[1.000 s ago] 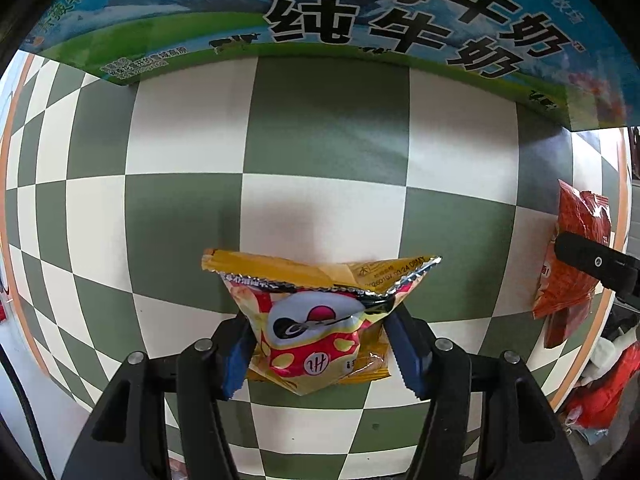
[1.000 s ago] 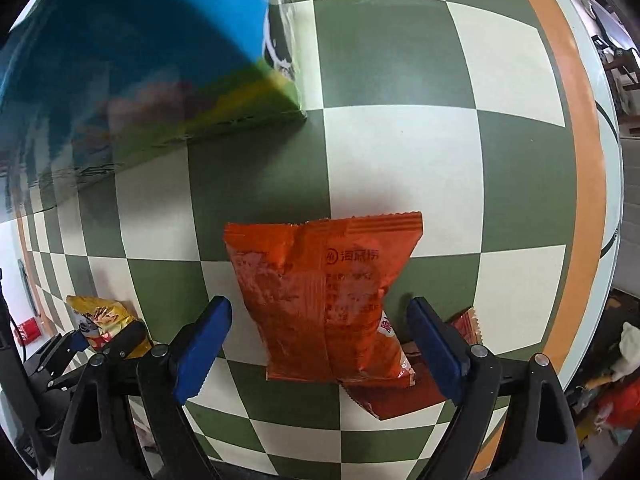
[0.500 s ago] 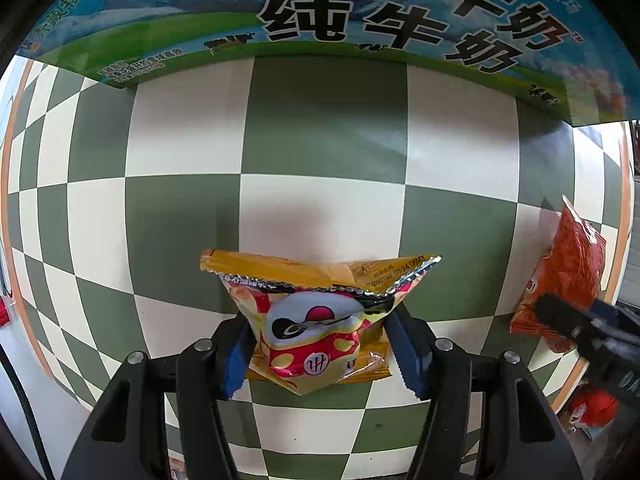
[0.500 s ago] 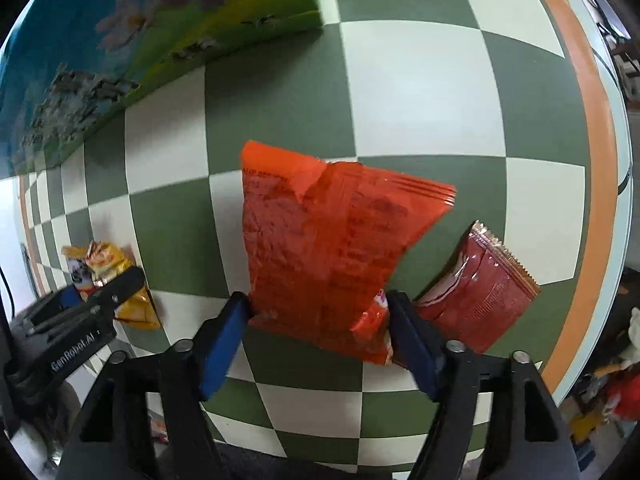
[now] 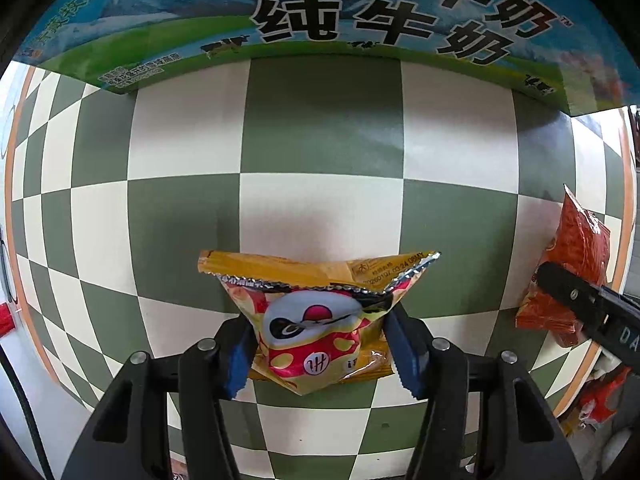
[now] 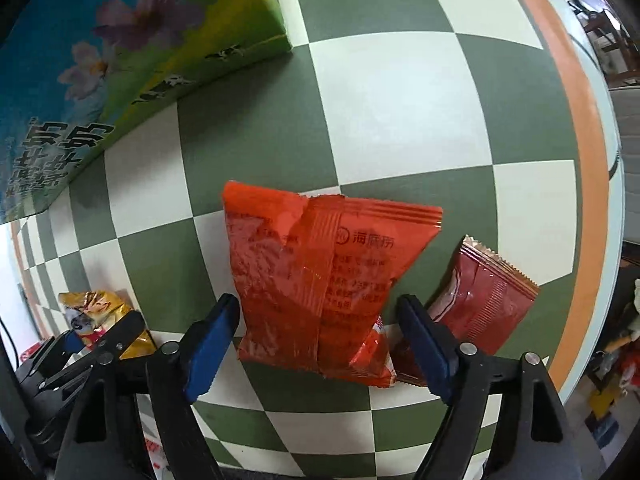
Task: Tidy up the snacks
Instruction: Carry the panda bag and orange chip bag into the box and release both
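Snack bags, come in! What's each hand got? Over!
Left gripper shut on yellow snack bag. Right gripper shut on orange snack bag. Milk carton ahead.

Milk carton [image 5: 320, 20] cut off by the top edge, its upper lettering lost; blurred in the right wrist view. Dark red packet [image 6: 480, 304] partly hidden behind the orange packet [image 6: 320, 280] and a tool finger. Clutter beyond the tabletop [image 6: 400, 92] rim too small to tell.

Both grippers are built from matte black plastic. On the left gripper [image 5: 318, 350] and the right gripper [image 6: 318, 346], blue ridged pads [image 6: 210, 348] are fitted inside the fingers, and round silver screws [image 5: 440, 344] are set into the arms. White lettering is printed on the right gripper's side.
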A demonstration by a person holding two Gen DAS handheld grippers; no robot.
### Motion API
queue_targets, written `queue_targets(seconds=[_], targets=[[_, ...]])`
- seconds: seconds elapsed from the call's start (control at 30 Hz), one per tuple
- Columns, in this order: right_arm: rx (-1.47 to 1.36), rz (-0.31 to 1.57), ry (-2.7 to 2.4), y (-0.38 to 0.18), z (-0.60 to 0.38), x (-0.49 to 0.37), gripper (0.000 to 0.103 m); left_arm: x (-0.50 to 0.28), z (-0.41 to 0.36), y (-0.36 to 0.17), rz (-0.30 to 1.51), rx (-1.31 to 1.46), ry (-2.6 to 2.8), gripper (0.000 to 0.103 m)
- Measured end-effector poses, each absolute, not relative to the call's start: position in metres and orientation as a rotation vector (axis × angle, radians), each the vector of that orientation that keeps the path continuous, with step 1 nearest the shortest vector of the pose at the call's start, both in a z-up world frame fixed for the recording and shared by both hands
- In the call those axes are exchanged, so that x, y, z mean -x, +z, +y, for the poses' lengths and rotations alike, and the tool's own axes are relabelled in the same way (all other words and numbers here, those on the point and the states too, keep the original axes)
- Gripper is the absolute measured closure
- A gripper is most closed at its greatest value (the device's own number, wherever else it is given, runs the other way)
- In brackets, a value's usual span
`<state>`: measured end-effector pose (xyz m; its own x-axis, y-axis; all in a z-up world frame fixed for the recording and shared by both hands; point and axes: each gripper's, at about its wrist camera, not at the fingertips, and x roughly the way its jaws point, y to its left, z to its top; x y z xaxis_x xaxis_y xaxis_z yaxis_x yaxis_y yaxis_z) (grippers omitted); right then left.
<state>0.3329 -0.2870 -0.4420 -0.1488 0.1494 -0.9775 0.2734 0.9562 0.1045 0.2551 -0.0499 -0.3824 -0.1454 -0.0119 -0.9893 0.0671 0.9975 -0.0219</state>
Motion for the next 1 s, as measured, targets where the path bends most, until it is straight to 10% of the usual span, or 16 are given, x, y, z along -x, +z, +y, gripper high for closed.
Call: queue_targets(seconds=[0.07,0.17,1.0], targets=[[-0.307,1.701,-0.123,-0.445,-0.260,-0.317,0.042,-0.253,-0.049,-0.381,1.714,-0.039,-0.069,0.050],[-0.322,1.684,-0.109,-0.441,-0.245,-0.301,0.045,-0.250,-0.048,-0.377,1.710,-0.039,-0.074,0.051],[-0.475,1.426,0.228,-0.262,-0.231,-0.342,0.047,-0.321,-0.009,-0.186,1.468,0.077,-0.220,0.051]])
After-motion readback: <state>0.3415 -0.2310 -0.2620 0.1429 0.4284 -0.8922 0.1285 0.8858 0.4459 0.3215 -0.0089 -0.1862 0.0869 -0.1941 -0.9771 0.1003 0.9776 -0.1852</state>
